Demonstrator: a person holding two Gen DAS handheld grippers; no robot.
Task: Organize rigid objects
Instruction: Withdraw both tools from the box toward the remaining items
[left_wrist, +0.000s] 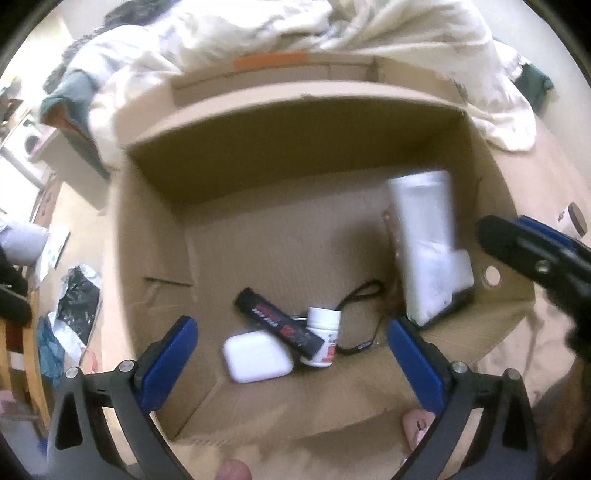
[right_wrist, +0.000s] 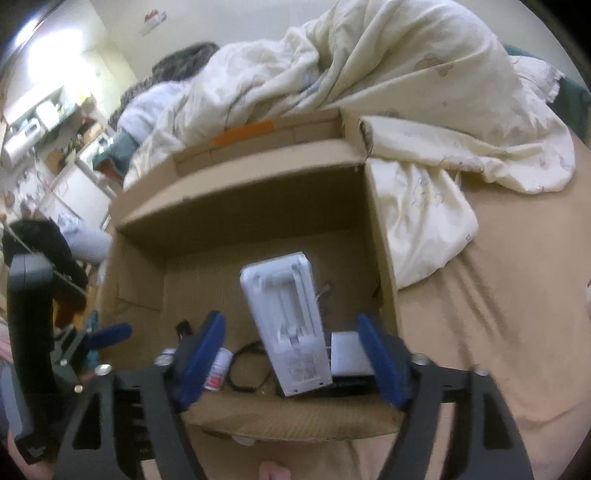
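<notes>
My left gripper and right gripper both hang released, jaws wide. Below in the cardboard box: white case, black tube, bottle, tall white device leaning. Behind, a blanket on the bed.

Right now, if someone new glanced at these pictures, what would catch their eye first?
Probably the tall white device standing tilted in the open cardboard box, between the right gripper's open blue pads without touching them. Next, the small clutter on the box floor between the left gripper's open jaws: a white case, a black tube and a white bottle.
</notes>
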